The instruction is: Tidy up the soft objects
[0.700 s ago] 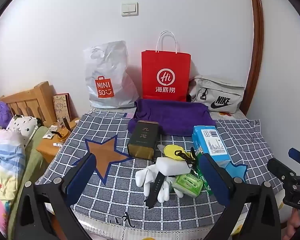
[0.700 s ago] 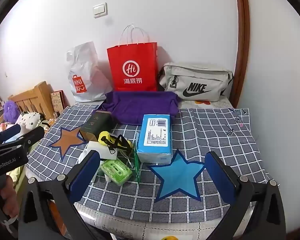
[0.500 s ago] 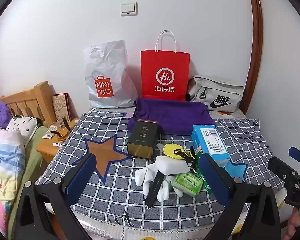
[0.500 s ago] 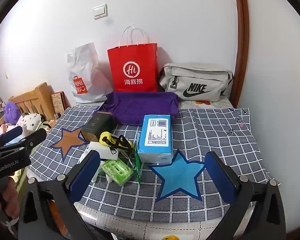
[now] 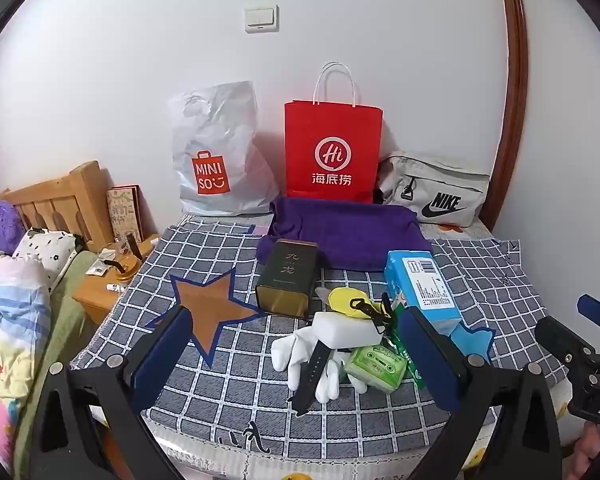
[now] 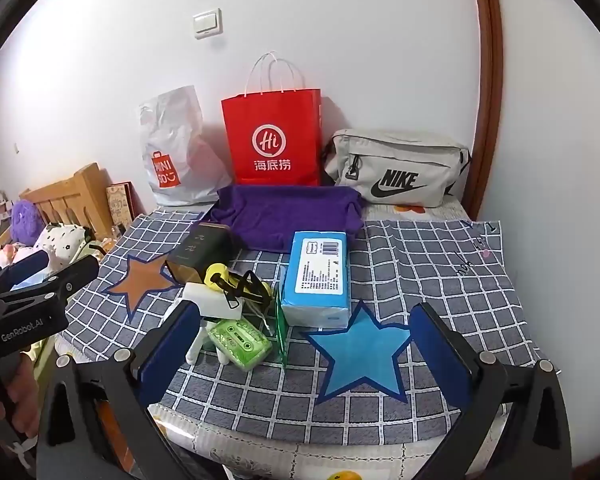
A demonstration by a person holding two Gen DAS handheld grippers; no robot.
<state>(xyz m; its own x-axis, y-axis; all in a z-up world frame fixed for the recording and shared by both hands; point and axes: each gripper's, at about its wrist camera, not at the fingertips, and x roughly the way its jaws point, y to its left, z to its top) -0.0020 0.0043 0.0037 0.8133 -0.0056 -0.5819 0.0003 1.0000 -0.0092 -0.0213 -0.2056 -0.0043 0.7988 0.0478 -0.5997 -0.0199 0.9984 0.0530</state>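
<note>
Plainly, the biggest soft thing is the purple towel, folded at the back of the checked cloth on the worktop, just in front of the bags. It looks light and limp; I judge it best pinched at a folded edge, since a middle grip would let it unfold and drag.

Next, the blue tissue pack lies flat just behind the blue star. Its wrapper looks slick and squashy, so a hold across its short sides seems safest.

The white glove lies in the small heap nearer the orange star, under a white block and a black strap. It is floppy, and lifting it could spill the pile.

The red paper bag, MINISO plastic bag and Nike pouch stand against the wall; what they hold cannot be seen.

Both the left tongs and the right tongs gape wide, holding nothing, short of the objects.
</note>
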